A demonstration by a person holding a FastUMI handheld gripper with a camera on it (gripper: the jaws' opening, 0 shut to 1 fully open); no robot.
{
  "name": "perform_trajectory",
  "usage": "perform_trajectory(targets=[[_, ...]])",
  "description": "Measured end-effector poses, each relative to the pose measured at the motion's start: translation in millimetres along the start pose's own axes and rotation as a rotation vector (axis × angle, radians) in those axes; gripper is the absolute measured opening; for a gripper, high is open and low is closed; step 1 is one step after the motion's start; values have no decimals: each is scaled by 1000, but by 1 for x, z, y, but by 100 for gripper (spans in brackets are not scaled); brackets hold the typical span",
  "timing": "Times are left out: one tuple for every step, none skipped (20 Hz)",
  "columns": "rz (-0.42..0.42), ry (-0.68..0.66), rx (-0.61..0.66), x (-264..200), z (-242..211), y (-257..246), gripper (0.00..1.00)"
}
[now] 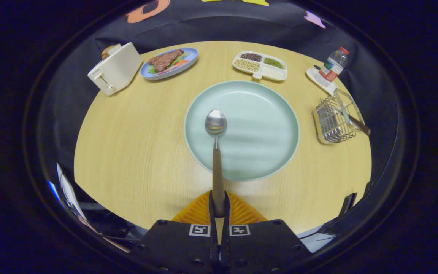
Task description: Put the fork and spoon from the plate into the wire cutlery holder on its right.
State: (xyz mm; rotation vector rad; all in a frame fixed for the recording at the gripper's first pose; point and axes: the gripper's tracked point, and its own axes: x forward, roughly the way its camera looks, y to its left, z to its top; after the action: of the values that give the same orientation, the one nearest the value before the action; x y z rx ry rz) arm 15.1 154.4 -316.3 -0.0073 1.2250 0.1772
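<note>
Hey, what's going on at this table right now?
A person's handheld gripper is shut on the wooden handle of a spoon, whose bowl shows over the green plate. One piece of cutlery, presumably the fork, already sits in the wire cutlery holder to the plate's right. Getting the spoon into that holder looks like what remains.

The spoon's [216, 152] handle end is hidden between the tool's [219, 205] fingers. The fork's [350, 116] tines are unclear inside the holder [333, 121], right of frame.
</note>
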Motion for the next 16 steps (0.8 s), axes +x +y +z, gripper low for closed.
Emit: perform_trajectory(targets=[[5, -14, 0, -5, 3, -2, 3], [6, -24, 2, -10, 4, -4, 3], [12, -33, 3, -15, 5, -6, 3], [20, -48, 4, -20, 7, -7, 3], [17, -59, -1, -20, 8, -12, 3], [17, -68, -4, -25, 10, -16, 0], [21, -77, -3, -27, 11, -20, 0], [24, -83, 0, -30, 10, -23, 0], [28, -91, 4, -34, 11, -27, 0], [31, -100, 6, -38, 12, -30, 0], [30, -109, 9, -42, 14, -35, 0], [31, -120, 12, -47, 15, -40, 0], [32, -129, 16, -52, 17, -45, 0], [34, -138, 22, -57, 19, -50, 0], [36, -147, 29, -63, 21, -56, 0], [38, -159, 37, -69, 23, -62, 0]])
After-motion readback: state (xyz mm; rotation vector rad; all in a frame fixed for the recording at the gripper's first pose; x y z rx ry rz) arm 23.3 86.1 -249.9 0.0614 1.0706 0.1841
